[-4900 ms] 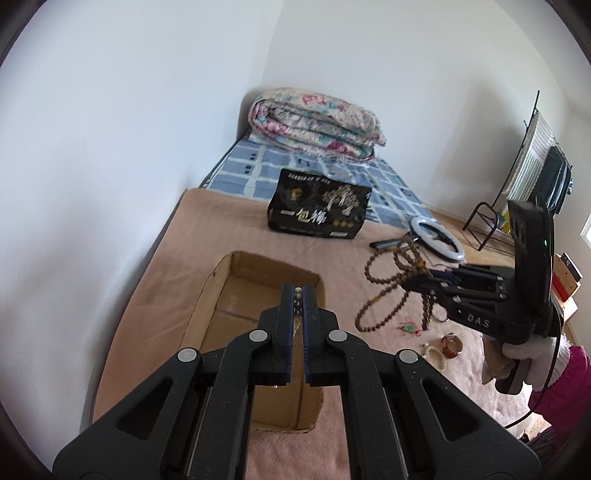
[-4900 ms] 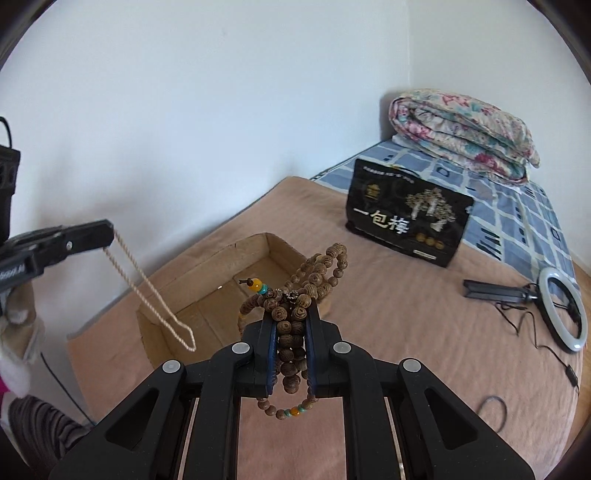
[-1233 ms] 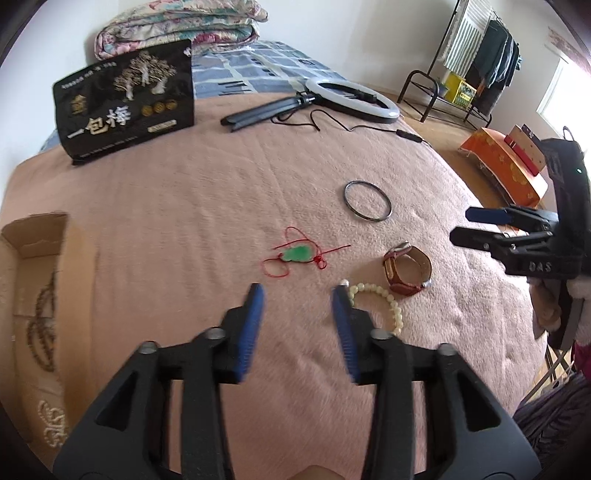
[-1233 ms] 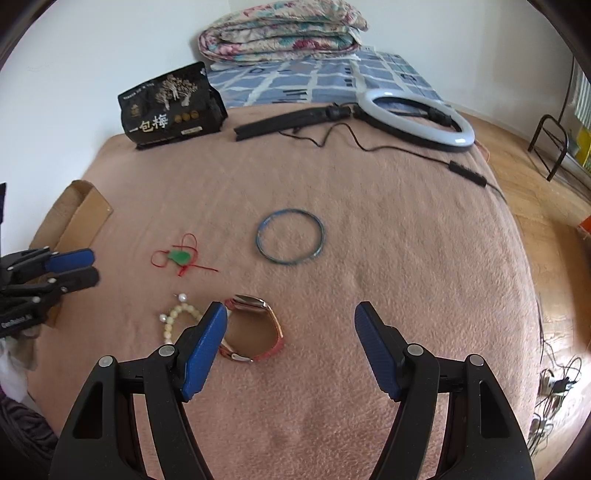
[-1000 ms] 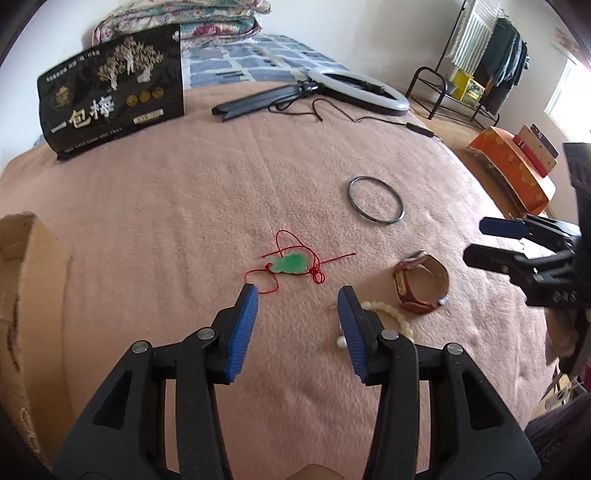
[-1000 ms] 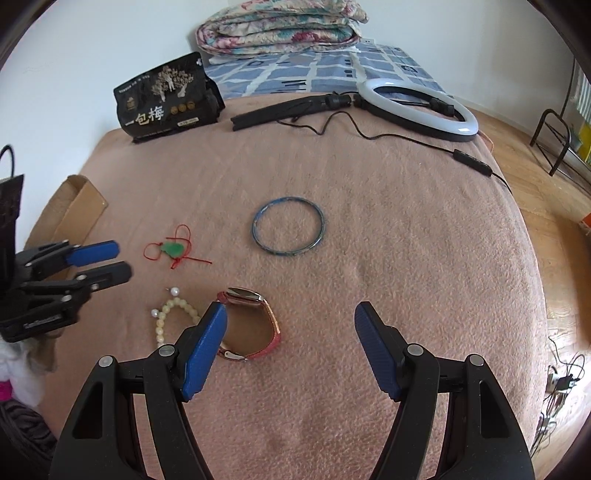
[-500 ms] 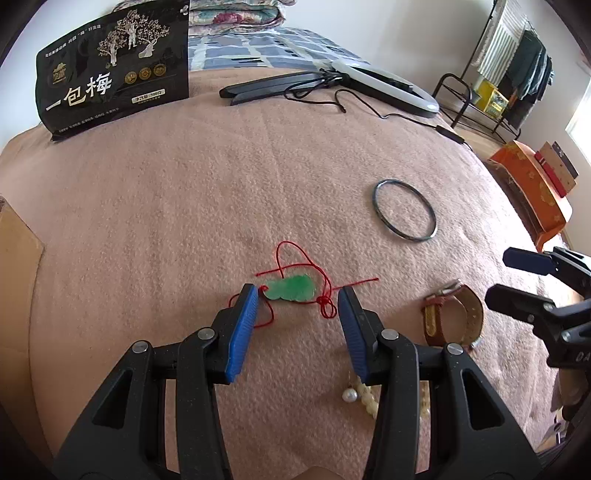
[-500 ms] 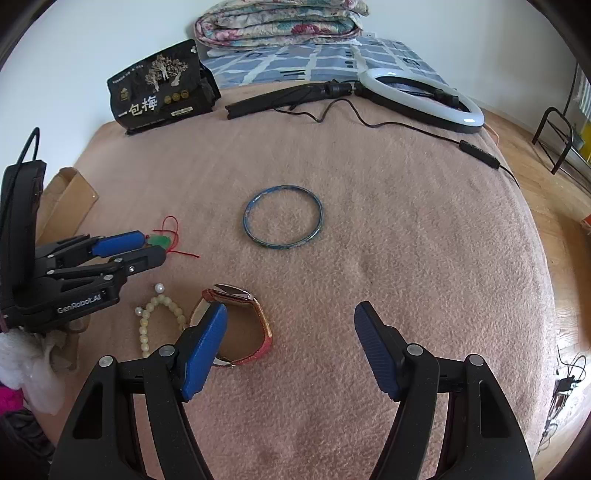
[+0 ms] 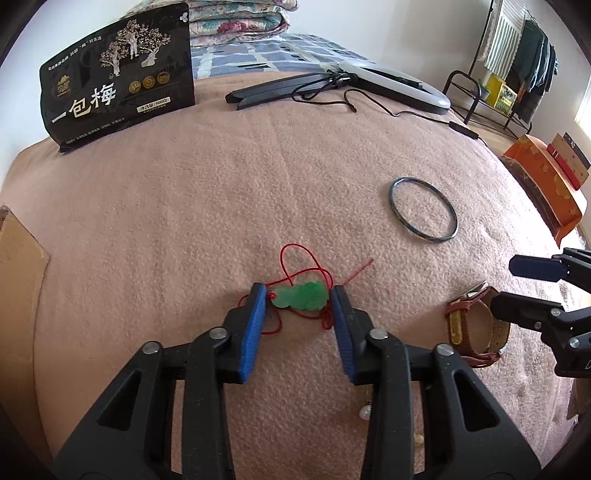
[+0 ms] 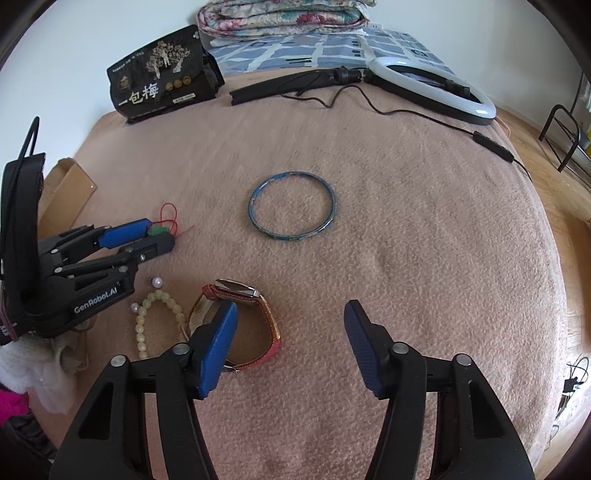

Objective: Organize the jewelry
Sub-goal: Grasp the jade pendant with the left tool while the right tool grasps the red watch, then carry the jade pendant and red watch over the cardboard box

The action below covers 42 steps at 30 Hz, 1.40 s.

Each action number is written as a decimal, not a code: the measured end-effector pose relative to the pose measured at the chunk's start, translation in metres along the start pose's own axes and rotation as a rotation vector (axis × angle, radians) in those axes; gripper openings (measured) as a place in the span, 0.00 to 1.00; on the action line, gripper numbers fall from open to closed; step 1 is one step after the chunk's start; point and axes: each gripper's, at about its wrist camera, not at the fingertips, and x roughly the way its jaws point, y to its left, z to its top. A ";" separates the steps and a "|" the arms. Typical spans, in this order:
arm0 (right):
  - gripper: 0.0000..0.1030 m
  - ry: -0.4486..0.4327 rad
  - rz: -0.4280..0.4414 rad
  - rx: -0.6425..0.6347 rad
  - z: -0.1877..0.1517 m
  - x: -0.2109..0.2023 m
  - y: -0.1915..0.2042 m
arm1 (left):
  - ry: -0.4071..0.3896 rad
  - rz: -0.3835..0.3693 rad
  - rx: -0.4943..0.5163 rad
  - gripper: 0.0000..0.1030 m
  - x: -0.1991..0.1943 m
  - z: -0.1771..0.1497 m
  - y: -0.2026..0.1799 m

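Note:
A green jade pendant (image 9: pixel 302 295) on a red cord lies on the pink blanket (image 9: pixel 221 184). My left gripper (image 9: pixel 298 295) is open, low over the blanket, with one fingertip on each side of the pendant; it also shows in the right wrist view (image 10: pixel 159 236). My right gripper (image 10: pixel 291 314) is open and empty above a red-strapped watch (image 10: pixel 240 325), whose strap passes behind its left finger. A cream bead bracelet (image 10: pixel 155 317) lies left of the watch. A blue bangle (image 10: pixel 292 205) lies farther out.
A cardboard box (image 9: pixel 18 280) sits at the blanket's left edge. A black snack bag (image 9: pixel 118 74) stands at the back, and a ring light (image 10: pixel 432 85) with its cable lies at the back right. A folded quilt (image 10: pixel 280 14) lies behind.
My left gripper has come down and forward, so its open fingers now straddle the green pendant. My right gripper has edged toward the watch and stayed open.

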 end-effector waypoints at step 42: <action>0.06 -0.085 -0.019 0.010 0.008 -0.040 0.014 | -0.122 -0.035 -0.011 0.32 -0.094 0.016 0.025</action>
